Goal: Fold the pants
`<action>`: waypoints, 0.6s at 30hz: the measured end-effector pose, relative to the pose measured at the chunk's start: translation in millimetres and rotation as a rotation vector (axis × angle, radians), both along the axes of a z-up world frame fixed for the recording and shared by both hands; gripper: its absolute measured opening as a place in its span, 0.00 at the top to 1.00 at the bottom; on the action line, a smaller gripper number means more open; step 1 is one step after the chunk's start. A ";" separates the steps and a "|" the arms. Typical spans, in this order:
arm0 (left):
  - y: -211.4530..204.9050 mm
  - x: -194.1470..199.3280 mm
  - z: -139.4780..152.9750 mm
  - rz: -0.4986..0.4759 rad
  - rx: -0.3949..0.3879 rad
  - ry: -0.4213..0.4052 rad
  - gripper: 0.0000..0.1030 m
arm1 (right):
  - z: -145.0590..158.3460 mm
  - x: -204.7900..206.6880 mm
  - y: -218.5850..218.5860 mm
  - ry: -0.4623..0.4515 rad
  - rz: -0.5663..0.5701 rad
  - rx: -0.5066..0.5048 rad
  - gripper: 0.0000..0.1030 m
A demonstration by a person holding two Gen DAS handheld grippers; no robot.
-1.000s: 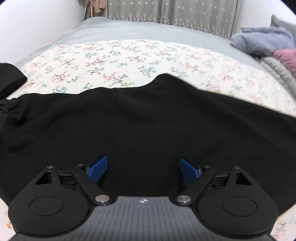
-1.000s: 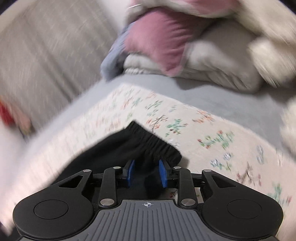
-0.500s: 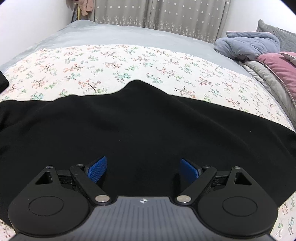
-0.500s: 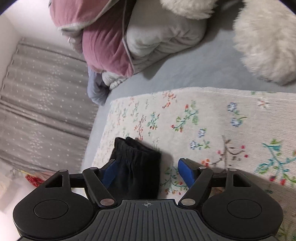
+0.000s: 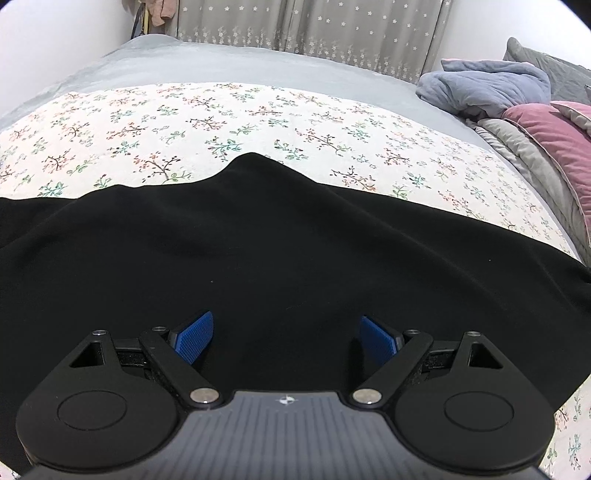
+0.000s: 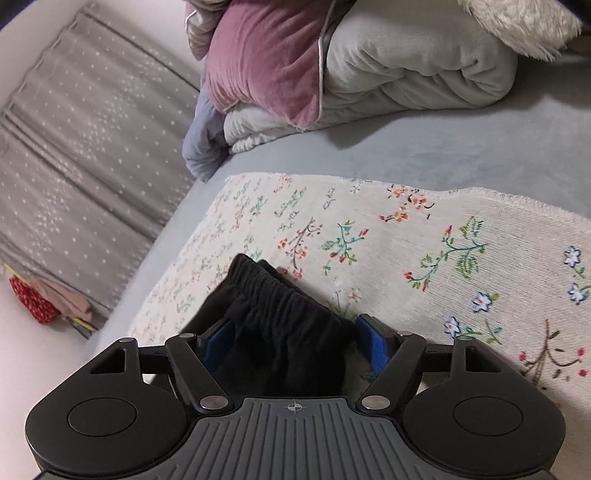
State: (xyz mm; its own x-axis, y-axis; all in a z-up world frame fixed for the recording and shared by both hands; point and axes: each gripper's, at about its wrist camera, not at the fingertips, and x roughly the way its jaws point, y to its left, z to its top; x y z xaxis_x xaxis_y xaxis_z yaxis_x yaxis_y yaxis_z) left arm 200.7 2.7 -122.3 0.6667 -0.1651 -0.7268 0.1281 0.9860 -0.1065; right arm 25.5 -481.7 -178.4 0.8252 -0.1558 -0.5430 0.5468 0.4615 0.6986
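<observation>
the black pants [image 5: 280, 251] lie spread across a flowered cloth [image 5: 207, 122] that covers part of a grey bed [image 5: 229, 66], filling the width of the left wrist view, with a small peak of fabric rising at the far edge near the middle. the left gripper [image 5: 286, 334] sits low over the dark fabric with its blue pads [image 5: 194, 336] spread wide, nothing between them but the flat surface of the pants below. in the right wrist view, a gathered elastic end of the pants [image 6: 277, 317] lies bunched on the flowered cloth [image 6: 443, 258], and the right gripper [image 6: 293, 343] stands wide apart around it, one blue pad [image 6: 373, 347] on each side of the bunch; whether either pad touches the fabric is hard to tell. beyond the cloth's frayed edge, on the grey bed [image 6: 443, 155], rests a pile of bedding: a pink pillow [image 6: 266, 59], a pale grey folded quilt [image 6: 406, 74] and a blue-grey blanket [image 6: 203, 144]. a grey star-dotted curtain [image 5: 314, 33] hangs behind the bed.
</observation>
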 end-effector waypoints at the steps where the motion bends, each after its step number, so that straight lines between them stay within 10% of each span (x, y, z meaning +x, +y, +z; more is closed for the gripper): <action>1: -1.0 0.1 -0.2 -0.001 0.002 -0.002 0.00 | -1.4 0.4 -1.7 -0.010 -0.007 0.014 0.33; 3: -2.1 0.4 -1.2 -0.003 0.005 -0.004 0.00 | -5.1 0.8 -6.3 -0.004 -0.015 0.047 0.63; 8: 0.1 0.4 -0.9 0.002 -0.001 -0.005 0.00 | 6.4 -1.0 -0.5 -0.021 -0.013 0.029 0.67; 18: 7.4 -5.7 15.0 -0.018 -0.130 -0.036 0.00 | 93.0 16.6 123.1 -0.048 0.209 -0.657 0.69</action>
State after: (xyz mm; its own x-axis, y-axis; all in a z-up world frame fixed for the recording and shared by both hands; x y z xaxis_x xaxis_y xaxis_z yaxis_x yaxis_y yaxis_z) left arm 195.0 10.1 -107.3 0.6881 -0.2685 -0.6741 0.1516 0.9617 -0.2283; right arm 42.1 -358.6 -85.5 0.8943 -0.2752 -0.3529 0.3762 0.8895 0.2594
